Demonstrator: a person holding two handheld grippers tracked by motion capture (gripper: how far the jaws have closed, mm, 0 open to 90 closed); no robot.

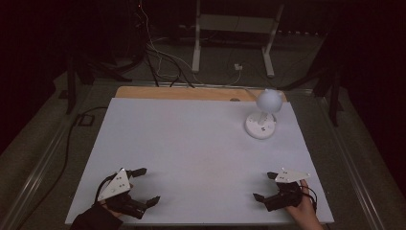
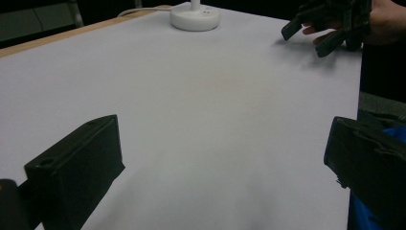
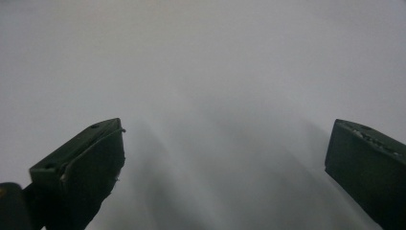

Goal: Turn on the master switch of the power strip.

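Note:
A small white desk lamp with a round head and a disc base stands at the far right of the white tabletop; its base sits at the top of the left gripper view. My left gripper rests near the front left edge, jaws wide open and empty. My right gripper sits near the front right edge, open and empty, pointing left; it appears as well in the left gripper view. In the right gripper view the jaws stand wide apart over bare white surface.
A wooden strip runs along the table's far edge. Beyond it lie cables and a white metal stand on a dark floor. A dark cable trails down the left side.

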